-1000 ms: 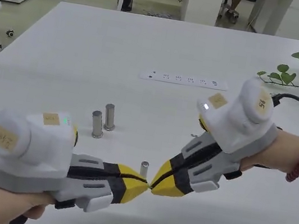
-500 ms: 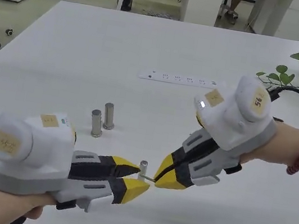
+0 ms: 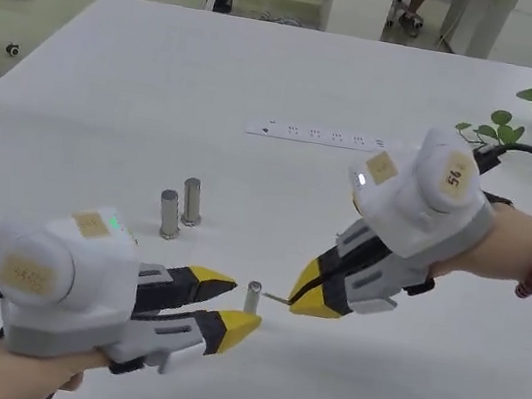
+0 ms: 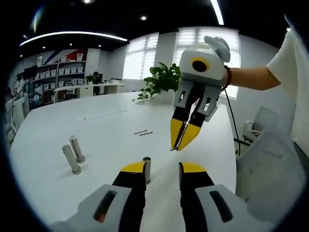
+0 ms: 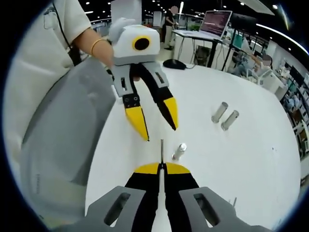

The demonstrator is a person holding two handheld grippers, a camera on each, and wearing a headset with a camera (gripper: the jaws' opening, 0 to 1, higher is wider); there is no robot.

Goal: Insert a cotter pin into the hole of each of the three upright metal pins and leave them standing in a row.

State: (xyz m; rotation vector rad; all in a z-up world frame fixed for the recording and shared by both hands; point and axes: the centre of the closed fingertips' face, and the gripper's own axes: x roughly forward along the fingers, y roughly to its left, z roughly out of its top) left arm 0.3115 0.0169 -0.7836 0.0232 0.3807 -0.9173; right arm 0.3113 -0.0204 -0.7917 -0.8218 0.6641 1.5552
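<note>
Toward the near edge of the worktop (image 3: 143, 79), the nearest metal pin (image 3: 254, 297) is standing upright and free between the two grippers. The left gripper (image 3: 239, 303) is holding its jaws spread apart and gripping nothing. A second ago its tips were pressing together against the other gripper's tips just in front of this pin, and half a second ago they were already parting. The right gripper (image 3: 308, 303) is staying clenched on the cotter pin (image 3: 277, 298), which is sticking out of its tips toward the upper part of the nearest metal pin. In the right gripper view the cotter pin is pointing past the metal pin's side, near it but apart, so it is not sitting in the hole yet.

The change is looking like a finished hand-over: the right gripper alone is now carrying the cotter pin, and the left gripper is waiting beside the metal pin, probably to steady it. The insertion itself is only beginning. The cross hole is too small to make out, so lining up is calling for care, and a sideways push is risking a toppled pin.

The other two metal pins (image 3: 169, 217) are standing side by side toward the left edge, apparently bare. Two spare cotter pins (image 4: 143, 132) are lying further out toward the right edge, suggesting no metal pin is fitted so far.
</note>
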